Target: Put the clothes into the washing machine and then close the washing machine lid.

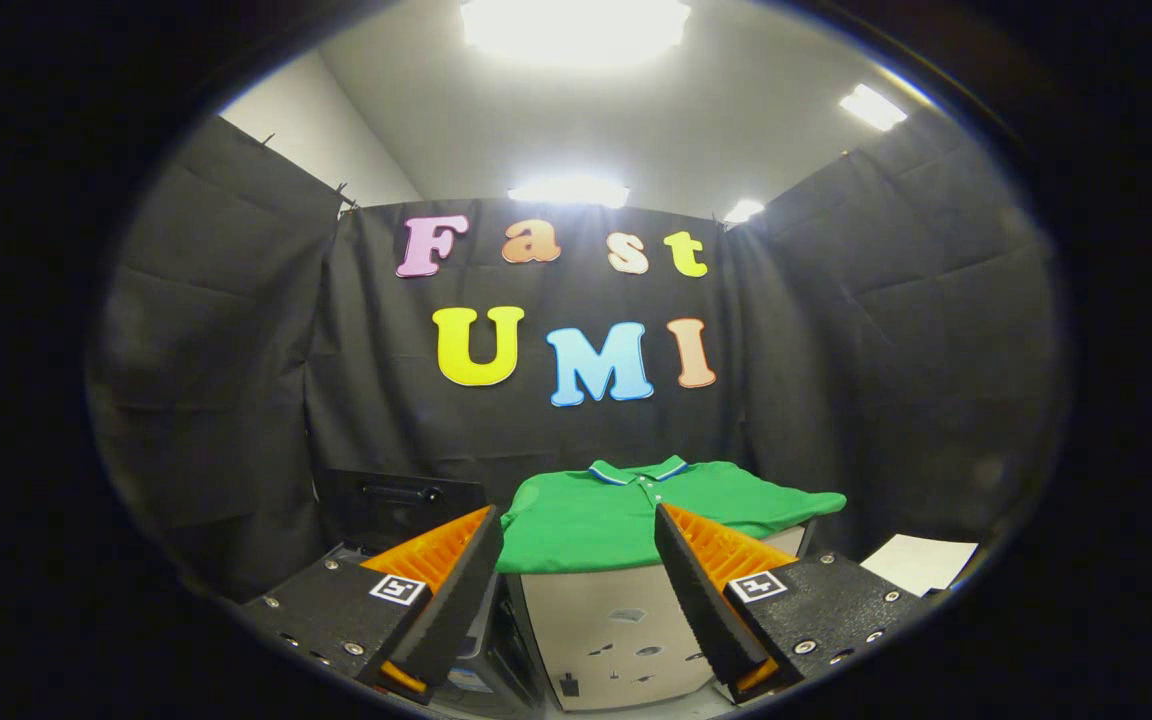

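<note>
Nearest to us, the tool (pixel 576 560) had its two fingers (pixel 456 590) spread wide apart, holding nothing and touching nothing. Between them we saw the pale front face of a boxy stand (pixel 596 630) with a few small dark marks on it.

Just ahead of the fingers, the green polo shirt (pixel 626 510) lay flat across the top of that stand. Its collar, edged in blue and white, pointed away from us toward the back wall, and its hem faced us and hung slightly over the front edge. Its long axis ran from sleeve to sleeve, crossways to the fingers, with one sleeve reaching out past the stand's right corner.

To the left of the stand, partly behind the left finger, we made out a dark machine with its black lid (pixel 401 505) standing up and tilted back; we could not tell what was inside it. Low down beside it sat something grey and blurred that we could not identify. To the right, beyond the right finger, a white sheet of paper (pixel 921 562) lay flat.

Beyond all this hung the black cloth wall (pixel 236 400), and above it were the white ceiling and bright lamps (pixel 576 25).
</note>
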